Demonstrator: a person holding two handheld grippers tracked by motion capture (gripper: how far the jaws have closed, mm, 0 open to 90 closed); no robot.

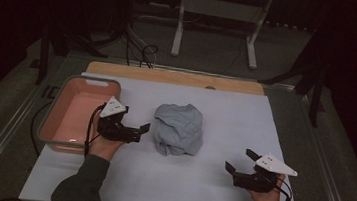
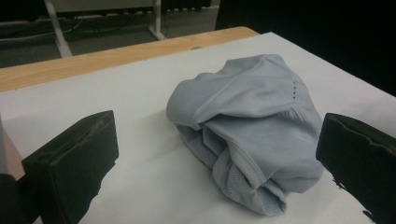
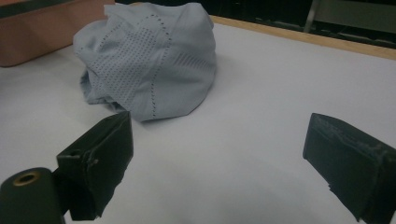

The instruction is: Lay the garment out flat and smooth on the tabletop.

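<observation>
Grey cloth (image 1: 178, 129), crumpled into a loose mound, lay on the white table cover (image 1: 245, 117) between the two grippers. Left gripper (image 1: 139, 130) sat just beside the mound's near-left edge, jaws wide apart and empty, aimed at it. Right gripper (image 1: 241, 161) was well apart from the cloth, down at the near-right of the sheet, jaws also spread and empty, the cloth lying ahead and to its left. Left hand judged the nearer for a first pinch. No clear long axis to the mound; slightly taller than wide in the high view.

Left gripper view showed the folded underside and a rolled hem (image 2: 252, 196) facing that gripper, a likely grab point. Right gripper view showed a panel of fine perforations (image 3: 130, 70) on the cloth. Pink tub (image 1: 72, 114) stood behind the left gripper, touching nothing.
</observation>
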